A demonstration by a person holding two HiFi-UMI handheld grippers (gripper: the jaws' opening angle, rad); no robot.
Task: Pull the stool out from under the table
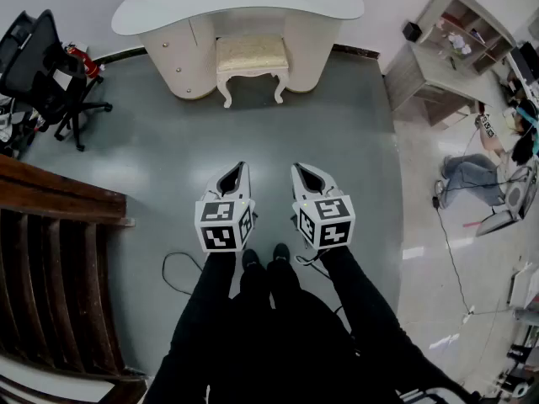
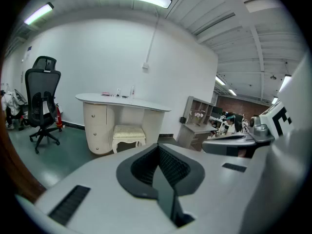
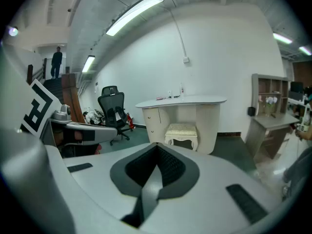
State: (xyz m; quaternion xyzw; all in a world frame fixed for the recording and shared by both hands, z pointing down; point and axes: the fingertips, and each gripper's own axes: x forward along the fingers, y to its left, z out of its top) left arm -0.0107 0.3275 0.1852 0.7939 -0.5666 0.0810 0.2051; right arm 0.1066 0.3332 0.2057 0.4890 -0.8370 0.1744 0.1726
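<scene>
- Stool (image 1: 251, 57): cream, with a cushioned seat and carved legs. It is tucked into the knee recess of the table (image 1: 236, 11), its front legs out on the green floor (image 1: 210, 133), well apart from both tools.
- Left gripper (image 1: 236, 175) and right gripper (image 1: 306, 177): held side by side ahead of the person's feet, aimed at the stool and tipped slightly down. The jaws of each are pressed together, with nothing between them.
- Step in hand, as judged: the approach; the stool is not yet touched.
- Recommended approach: walk straight in and spread both pairs of jaws before arrival.
- Recommended grip: one tool on each front corner of the hard seat rail, not the soft cushion, where pads would likely slip.
- Recommended pull: low, level and even on both sides, so the stool does not swing against the table's pedestals.
- Hazard: a black cable (image 1: 173, 272) loops on the floor beside the feet, so backward steps need care.
</scene>
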